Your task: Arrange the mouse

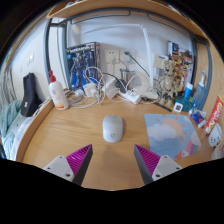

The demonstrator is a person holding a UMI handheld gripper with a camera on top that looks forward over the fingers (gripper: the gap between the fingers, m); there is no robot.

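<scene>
Gripper view shows you looking down the two fingers [113,161] at a round-edged wooden table [70,130], with their magenta pads [76,159] spread wide apart and nothing held between them. The small, rounded, pale grey-white computer mouse [113,128] lies flat on the bare wood just ahead of the fingers, roughly on the line midway between them and apart from both. That placement suits you: the open fingers are lined up to straddle it, so a straight move forward and down should bring the pads to its two long sides.

The mouse looks smooth and domed, its narrow end pointing away from you, with no cable visible. Expect a slippery shell, so you will probably want to grip low on its flanks.

To its right, close by but not touching, lies a light blue rectangular mouse mat [172,132] with a pale pattern; judging by the task, that is likely where the mouse belongs. Beyond the mouse, along the wall, a white power strip with tangled cables [117,93] and a white bottle with a red cap [57,93] stand well clear of your path.
</scene>
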